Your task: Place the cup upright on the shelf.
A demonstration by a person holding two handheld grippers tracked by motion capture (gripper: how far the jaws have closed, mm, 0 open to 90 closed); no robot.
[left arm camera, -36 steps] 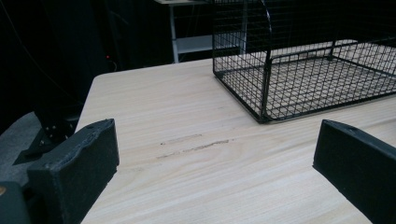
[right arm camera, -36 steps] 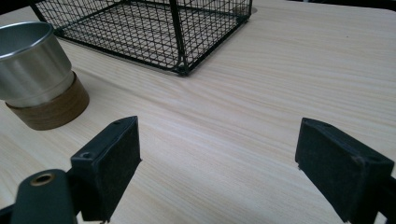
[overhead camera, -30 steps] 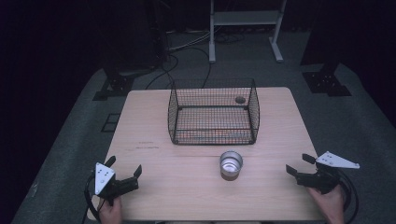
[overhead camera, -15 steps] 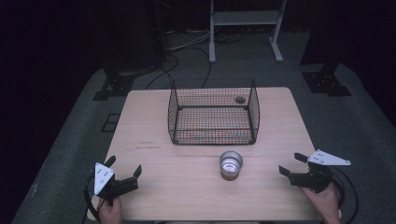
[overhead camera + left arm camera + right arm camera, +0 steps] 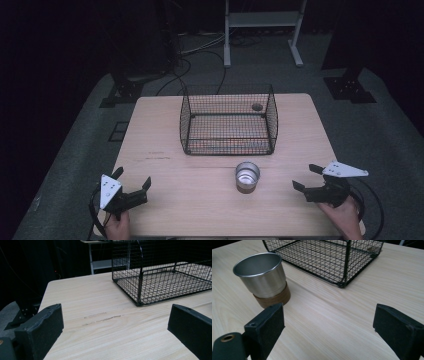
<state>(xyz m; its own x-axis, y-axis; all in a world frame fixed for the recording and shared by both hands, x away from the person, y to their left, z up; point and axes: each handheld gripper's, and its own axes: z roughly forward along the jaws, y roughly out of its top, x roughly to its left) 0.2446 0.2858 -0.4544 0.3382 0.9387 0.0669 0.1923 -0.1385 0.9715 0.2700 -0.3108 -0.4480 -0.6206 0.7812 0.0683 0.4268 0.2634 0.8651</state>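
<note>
A metal cup (image 5: 247, 176) (image 5: 262, 277) on a brown round base stands upright and empty on the wooden table (image 5: 200, 200), in front of a black wire basket (image 5: 228, 125) (image 5: 160, 275) (image 5: 329, 257). My right gripper (image 5: 306, 177) (image 5: 329, 327) is open near the table's front right, jaws wide apart, pointing left toward the cup with a gap between them. My left gripper (image 5: 132, 179) (image 5: 115, 327) is open at the front left, low over bare wood, with nothing between its jaws.
The basket is open at the top and holds nothing that I can make out; a round hole (image 5: 257, 106) in the tabletop shows behind its back right corner. Faint scuff marks (image 5: 102, 318) cross the wood ahead of the left gripper. Dark floor, cables and stands surround the table.
The right gripper has slid left, closer to the cup. The left gripper, the cup and the basket have stayed where they were.
</note>
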